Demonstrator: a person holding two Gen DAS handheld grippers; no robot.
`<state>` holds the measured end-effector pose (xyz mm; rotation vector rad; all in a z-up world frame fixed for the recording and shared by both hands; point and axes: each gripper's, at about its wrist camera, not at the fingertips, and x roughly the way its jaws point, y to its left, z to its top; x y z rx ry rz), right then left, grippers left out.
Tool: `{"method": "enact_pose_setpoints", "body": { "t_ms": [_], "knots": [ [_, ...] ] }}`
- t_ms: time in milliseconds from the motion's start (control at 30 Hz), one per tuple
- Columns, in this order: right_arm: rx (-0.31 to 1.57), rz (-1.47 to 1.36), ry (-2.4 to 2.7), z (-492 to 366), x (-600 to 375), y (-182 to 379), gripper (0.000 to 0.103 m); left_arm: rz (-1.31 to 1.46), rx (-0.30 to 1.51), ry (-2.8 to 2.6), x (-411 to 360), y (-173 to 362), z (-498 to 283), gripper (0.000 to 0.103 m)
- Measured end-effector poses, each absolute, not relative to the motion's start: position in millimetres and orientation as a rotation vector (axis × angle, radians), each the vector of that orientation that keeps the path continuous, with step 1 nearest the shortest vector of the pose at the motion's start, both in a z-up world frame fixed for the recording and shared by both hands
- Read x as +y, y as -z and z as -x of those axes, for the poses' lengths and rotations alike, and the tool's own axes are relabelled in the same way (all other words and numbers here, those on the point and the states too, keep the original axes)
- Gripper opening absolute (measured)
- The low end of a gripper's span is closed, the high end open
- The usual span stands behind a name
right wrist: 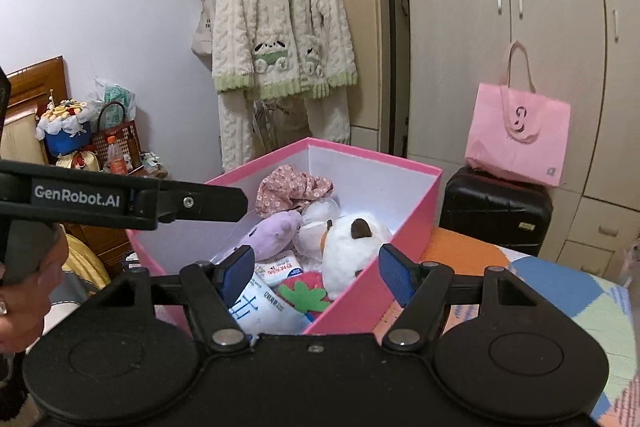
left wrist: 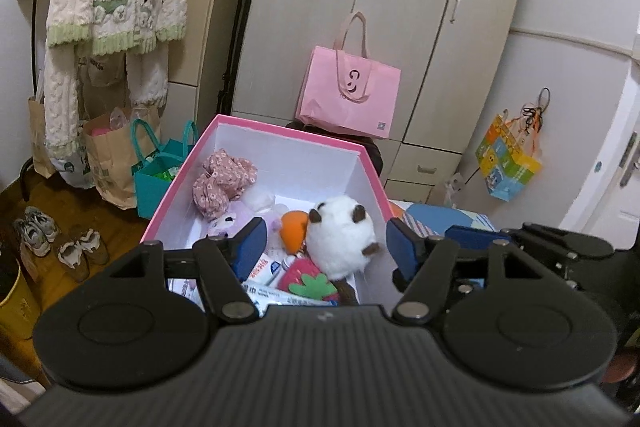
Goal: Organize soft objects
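A pink box (left wrist: pixel 180 171) with white inside holds soft things: a white plush with brown ears (left wrist: pixel 340 231), an orange plush part (left wrist: pixel 294 227), a purple plush (left wrist: pixel 234 219), a floral pink cloth (left wrist: pixel 224 179), a strawberry plush (left wrist: pixel 308 283) and tissue packs (left wrist: pixel 268 267). My left gripper (left wrist: pixel 326 247) is open and empty above the box's near end. My right gripper (right wrist: pixel 316 273) is open and empty over the box's near corner (right wrist: pixel 344 311). The white plush (right wrist: pixel 352 251), purple plush (right wrist: pixel 276 231) and floral cloth (right wrist: pixel 292 191) also show in the right wrist view.
A pink tote (left wrist: pixel 348 91) sits on a black suitcase (right wrist: pixel 496 211) before the wardrobe (left wrist: pixel 400 7). A fleece cardigan (right wrist: pixel 280 19) hangs on a rack. Bags (left wrist: pixel 160 167) and shoes (left wrist: pixel 60 239) are on the floor at left. A patterned bedspread (right wrist: pixel 560 287) lies under the box.
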<state>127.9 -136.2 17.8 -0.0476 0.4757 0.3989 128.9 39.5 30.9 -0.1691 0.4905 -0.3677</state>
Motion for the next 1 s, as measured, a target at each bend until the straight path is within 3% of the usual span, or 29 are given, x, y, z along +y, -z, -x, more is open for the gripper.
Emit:
{"method": "enact_pose_setpoints", "body": {
  "t_ms": [167,300,467,567,633,800,1000],
  "knots": [
    [0.457,0.057,-0.35,-103.9,-144.2,-25.8,0.076,0.139,0.47,0.373,37.9,-39.0,-105.9,0.066],
    [0.435,0.063,-0.312,-84.9,-151.8,-27.7,0.086,0.125,0.445,0.373,37.0,-44.3,-87.9,0.068],
    [0.459,-0.015,-0.209,-73.8,-167.8,-23.2,0.087,0.082,0.408,0.341,30.8,-42.7,-65.2,0.073],
    [0.47,-0.02,-0.147,-63.4,-174.1,-25.5,0.1,0.083,0.402,0.355,28.2,-42.2,-54.9,0.079],
    [0.479,-0.011,-0.126,-54.5,-177.3,-26.6,0.1,0.087,0.4,0.365,27.0,-41.2,-48.6,0.092],
    [0.478,-0.059,-0.118,-25.9,-190.9,-28.8,0.102,0.065,0.375,0.333,22.3,-34.5,-33.6,0.101],
    [0.537,0.038,0.006,-7.6,-186.0,-29.2,0.103,0.05,0.409,0.304,16.8,-26.9,-27.8,0.102]
  ]
}}
